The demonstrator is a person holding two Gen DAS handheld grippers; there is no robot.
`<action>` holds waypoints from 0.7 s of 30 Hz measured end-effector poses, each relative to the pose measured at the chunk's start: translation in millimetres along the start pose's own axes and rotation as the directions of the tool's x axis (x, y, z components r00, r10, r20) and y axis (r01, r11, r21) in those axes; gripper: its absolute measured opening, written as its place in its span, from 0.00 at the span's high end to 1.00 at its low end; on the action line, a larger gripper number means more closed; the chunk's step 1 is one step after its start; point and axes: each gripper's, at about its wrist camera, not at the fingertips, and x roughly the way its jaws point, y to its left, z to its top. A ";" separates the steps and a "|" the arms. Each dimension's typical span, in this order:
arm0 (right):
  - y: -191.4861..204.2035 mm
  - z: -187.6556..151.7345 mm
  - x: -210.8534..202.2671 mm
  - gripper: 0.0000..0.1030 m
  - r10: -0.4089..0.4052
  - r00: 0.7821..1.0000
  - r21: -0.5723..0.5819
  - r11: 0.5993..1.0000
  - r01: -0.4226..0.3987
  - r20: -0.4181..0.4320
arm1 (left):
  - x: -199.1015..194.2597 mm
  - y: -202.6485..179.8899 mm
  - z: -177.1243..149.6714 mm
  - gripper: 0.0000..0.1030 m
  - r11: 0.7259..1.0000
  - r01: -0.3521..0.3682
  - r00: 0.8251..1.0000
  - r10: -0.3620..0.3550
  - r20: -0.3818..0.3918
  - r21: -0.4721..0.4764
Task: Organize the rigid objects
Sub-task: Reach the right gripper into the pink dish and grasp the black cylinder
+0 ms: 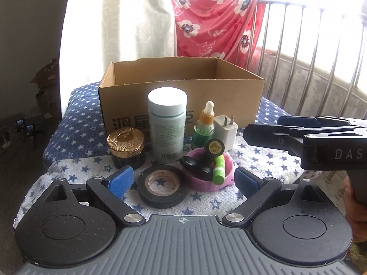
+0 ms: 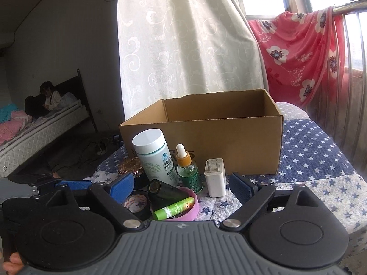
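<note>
An open, empty-looking cardboard box (image 1: 181,84) (image 2: 229,142) stands at the back of the star-patterned cloth. In front of it stand a white bottle (image 1: 167,123) (image 2: 153,153), a gold-lidded dark jar (image 1: 126,146), a green dropper bottle (image 1: 205,126) (image 2: 189,169) and a white plug charger (image 1: 226,130) (image 2: 215,176). Nearer lie a black tape roll (image 1: 162,186) and a pink bowl (image 1: 204,185) (image 2: 195,206) holding dark items and a green lip balm (image 1: 219,168) (image 2: 174,208). My left gripper (image 1: 183,180) is open just short of the tape and bowl. My right gripper (image 2: 181,186) is open before the bowl, holding nothing.
The star-patterned cloth (image 1: 75,123) covers a small surface whose edge drops off at the left. A metal railing (image 1: 321,68) with a red floral cloth (image 1: 213,23) stands behind on the right, and a white curtain (image 2: 183,45) hangs behind the box. A person sits on a bed (image 2: 45,123) far left.
</note>
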 end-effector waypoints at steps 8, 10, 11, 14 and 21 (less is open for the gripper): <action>-3.4 6.5 32.3 0.37 0.138 0.985 0.000 0.990 -0.138 -0.101 | 22.8 -6.7 6.2 0.43 0.997 0.054 0.998 -0.052 -0.039 0.046; -5.3 8.1 39.7 0.43 0.155 0.980 0.002 0.988 -0.156 -0.127 | 26.7 -6.7 5.6 0.48 0.996 0.072 0.996 -0.070 -0.058 0.045; -6.4 8.1 43.4 0.44 0.164 0.976 0.005 0.986 -0.165 -0.143 | 28.0 -6.6 5.7 0.53 0.996 0.077 0.995 -0.074 -0.061 0.047; -10.1 8.4 50.9 0.51 0.186 0.965 0.014 0.982 -0.187 -0.182 | 30.5 -5.7 5.3 0.60 0.995 0.083 0.995 -0.080 -0.064 0.053; -13.4 9.5 56.9 0.60 0.179 0.958 -0.016 0.982 -0.188 -0.222 | 37.6 -3.9 7.9 0.81 0.994 0.096 0.993 -0.092 -0.076 0.058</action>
